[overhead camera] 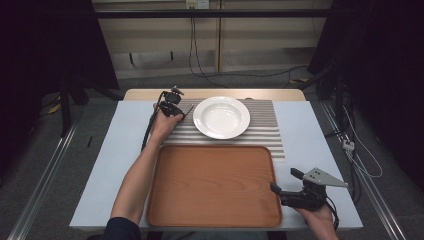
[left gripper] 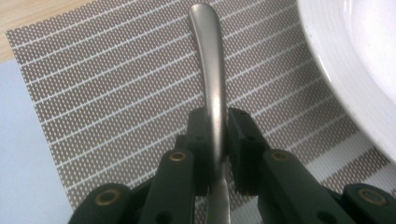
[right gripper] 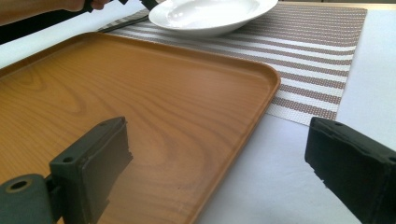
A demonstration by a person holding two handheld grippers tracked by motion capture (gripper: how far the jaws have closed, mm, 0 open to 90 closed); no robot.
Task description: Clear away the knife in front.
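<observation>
Left gripper point(left gripper: 217, 135), upper left of centre, has its jaws clamped on a metal utensil handle point(left gripper: 210, 70) above the striped placemat point(left gripper: 116, 84), beside a white plate point(overhead camera: 221, 117). Right gripper point(right gripper: 219, 168), lower right, hangs with jaws wide apart and empty at the wooden tray point(overhead camera: 215, 185) edge

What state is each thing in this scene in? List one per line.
left gripper: shut on metal handle, over the placemat.
right gripper: open, empty.
plate: upright, empty, on placemat.
tray: flat, empty.
</observation>
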